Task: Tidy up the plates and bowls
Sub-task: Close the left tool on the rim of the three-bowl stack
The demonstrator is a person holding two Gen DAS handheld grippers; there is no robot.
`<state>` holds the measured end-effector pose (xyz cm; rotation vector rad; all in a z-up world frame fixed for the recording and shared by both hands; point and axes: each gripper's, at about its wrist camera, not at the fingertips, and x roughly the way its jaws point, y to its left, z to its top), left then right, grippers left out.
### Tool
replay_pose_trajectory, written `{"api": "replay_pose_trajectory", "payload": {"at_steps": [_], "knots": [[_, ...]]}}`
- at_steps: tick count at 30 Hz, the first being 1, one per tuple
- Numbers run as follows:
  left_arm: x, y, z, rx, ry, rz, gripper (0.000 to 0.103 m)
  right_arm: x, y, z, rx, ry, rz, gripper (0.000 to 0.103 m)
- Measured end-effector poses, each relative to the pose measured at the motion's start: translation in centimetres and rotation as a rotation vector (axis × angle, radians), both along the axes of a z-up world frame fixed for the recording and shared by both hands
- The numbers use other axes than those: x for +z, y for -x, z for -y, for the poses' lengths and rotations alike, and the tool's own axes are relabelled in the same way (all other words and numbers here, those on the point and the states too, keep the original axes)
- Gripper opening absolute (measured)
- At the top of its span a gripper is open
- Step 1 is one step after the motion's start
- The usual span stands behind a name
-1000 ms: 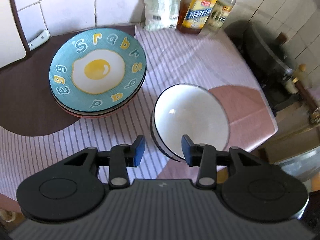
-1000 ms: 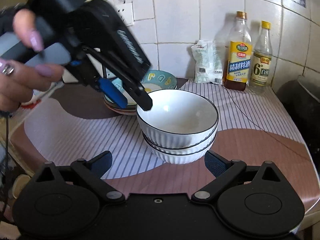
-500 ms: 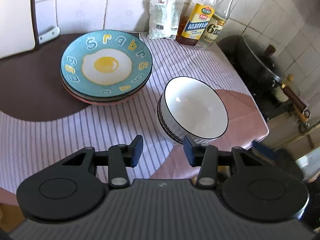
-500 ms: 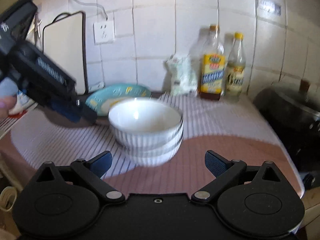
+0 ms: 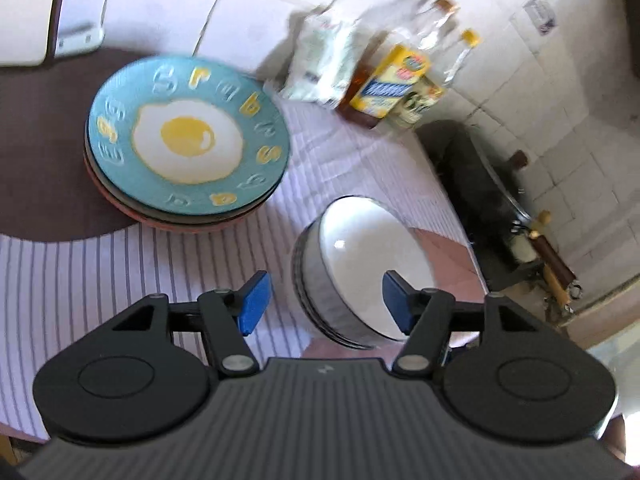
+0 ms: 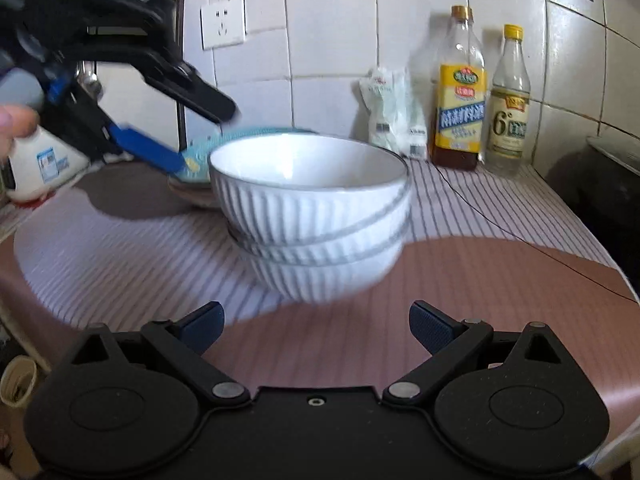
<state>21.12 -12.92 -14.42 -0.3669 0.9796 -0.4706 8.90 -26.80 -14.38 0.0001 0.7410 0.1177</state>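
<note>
A stack of white ribbed bowls (image 5: 360, 264) stands on the striped cloth; it also shows in the right wrist view (image 6: 312, 208). A stack of plates, topped by a teal plate with a fried-egg picture (image 5: 188, 140), sits left of it, partly hidden behind the bowls in the right wrist view (image 6: 200, 152). My left gripper (image 5: 324, 300) is open and empty, above and in front of the bowls; it appears in the right wrist view (image 6: 176, 136) left of the bowls. My right gripper (image 6: 316, 324) is open and empty, just in front of the bowl stack.
Two bottles (image 6: 460, 92) and a white bag (image 6: 392, 112) stand at the tiled back wall. A dark pot (image 5: 476, 176) sits on the stove to the right. A white board (image 5: 24, 8) leans at the back left. A small white bottle (image 6: 36, 160) stands at the left.
My left gripper has opened wider and pulled back to the left of the bowls. My right gripper has moved closer to the bowl stack. The bowls and plates have stayed in place.
</note>
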Motion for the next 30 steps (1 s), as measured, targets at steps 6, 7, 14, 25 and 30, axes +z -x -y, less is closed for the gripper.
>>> {"api": "replay_pose_trajectory", "payload": {"at_steps": [6,7,14,25,30], "knots": [[-3.4,-3.1,0.5,-0.013,0.051,-0.153,0.059,-2.2,-2.5,-0.3,-0.007,-0.032,0.000,0.101],[-3.6,-3.4,0.5,-0.011,0.068,-0.170,0.059,-2.5,-2.8,-0.2,-0.013,-0.039,0.004,0.101],[-4.4,-4.8,0.9,-0.001,0.132,-0.214,0.052,-3.0,-4.1,0.1,-0.013,-0.065,0.035,0.100],[-3.6,-3.8,3.9,-0.097,-0.086,-0.096,0.040,-2.9,-5.1,0.8,0.030,-0.070,0.015,0.101],[-3.6,-3.9,4.0,-0.050,-0.081,-0.097,0.039,-3.2,-5.3,1.0,0.030,-0.085,0.025,0.102]]}}
